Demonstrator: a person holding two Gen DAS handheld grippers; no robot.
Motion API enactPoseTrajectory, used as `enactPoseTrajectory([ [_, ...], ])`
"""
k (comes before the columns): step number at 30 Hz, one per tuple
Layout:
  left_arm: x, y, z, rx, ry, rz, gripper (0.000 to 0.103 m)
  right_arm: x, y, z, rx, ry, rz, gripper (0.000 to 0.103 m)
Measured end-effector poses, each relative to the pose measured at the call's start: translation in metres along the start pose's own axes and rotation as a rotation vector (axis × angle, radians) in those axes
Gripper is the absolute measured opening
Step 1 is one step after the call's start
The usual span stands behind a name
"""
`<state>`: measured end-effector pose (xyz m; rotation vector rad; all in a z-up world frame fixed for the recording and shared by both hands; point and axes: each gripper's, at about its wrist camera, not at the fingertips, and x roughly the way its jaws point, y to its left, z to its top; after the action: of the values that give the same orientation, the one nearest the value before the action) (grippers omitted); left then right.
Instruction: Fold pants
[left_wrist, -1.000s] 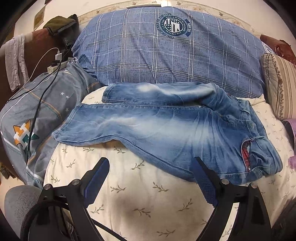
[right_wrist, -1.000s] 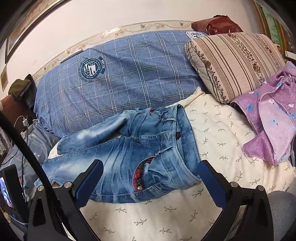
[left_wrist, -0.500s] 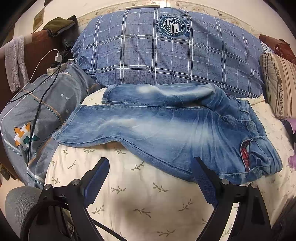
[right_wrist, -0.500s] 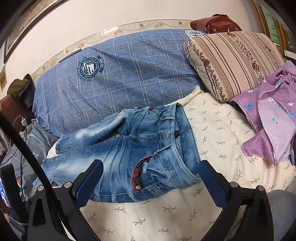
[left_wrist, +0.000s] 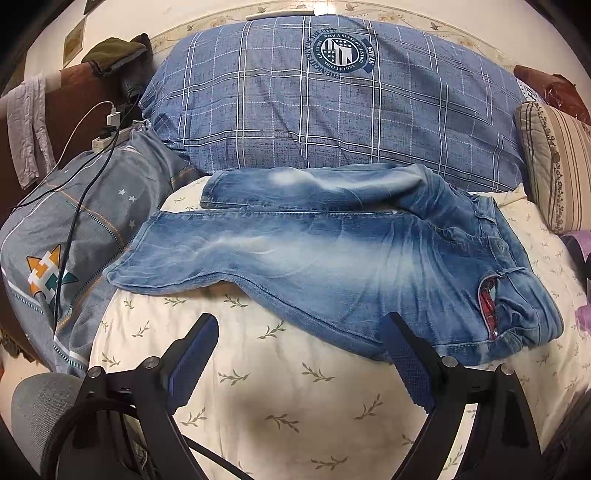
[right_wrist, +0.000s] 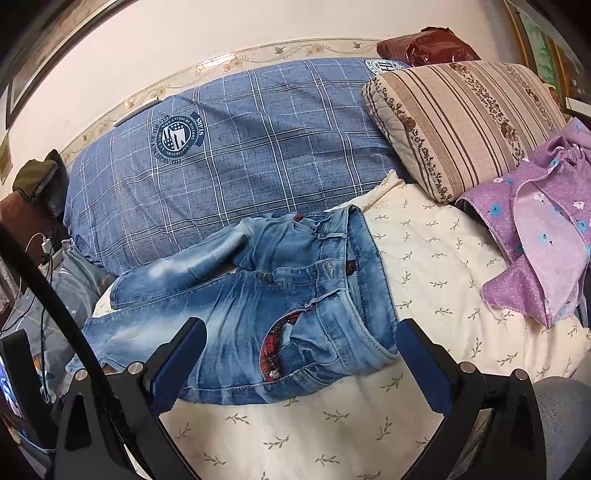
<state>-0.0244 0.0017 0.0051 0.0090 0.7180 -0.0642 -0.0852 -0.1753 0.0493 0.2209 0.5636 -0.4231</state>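
Note:
Faded blue jeans (left_wrist: 314, 254) lie spread on a cream leaf-print bedsheet (left_wrist: 280, 391), legs pointing left, waistband at the right with a red plaid lining showing at the open fly. In the right wrist view the same jeans (right_wrist: 258, 317) show their waistband nearest me. My left gripper (left_wrist: 299, 360) hovers open just short of the near leg's lower edge, holding nothing. My right gripper (right_wrist: 301, 365) is open too, its fingers straddling the fly and waistband from a little above, not touching the cloth.
A big blue plaid pillow (left_wrist: 332, 110) lies behind the jeans. A striped beige pillow (right_wrist: 465, 122) and a purple flowered garment (right_wrist: 546, 236) sit at the right. At the left, a grey quilt (left_wrist: 66, 236), cables and a power strip (left_wrist: 107, 138).
Both views have shifted only slightly; the right gripper has come a little closer to the waistband. The jeans have not moved.

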Motion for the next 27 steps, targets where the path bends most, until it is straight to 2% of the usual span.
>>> enactPoseTrajectory([
  [17, -0.0043, -0.0018, -0.0011, 0.009, -0.013, 0.0, 0.091, 0.0015, -0.0023, 0.0001, 0.005, 0.005, -0.014, 0.102],
  [27, -0.0078, 0.0016, -0.0014, -0.007, -0.021, 0.001, 0.091, 0.0069, 0.0014, -0.002, -0.017, 0.031, 0.01, 0.102],
])
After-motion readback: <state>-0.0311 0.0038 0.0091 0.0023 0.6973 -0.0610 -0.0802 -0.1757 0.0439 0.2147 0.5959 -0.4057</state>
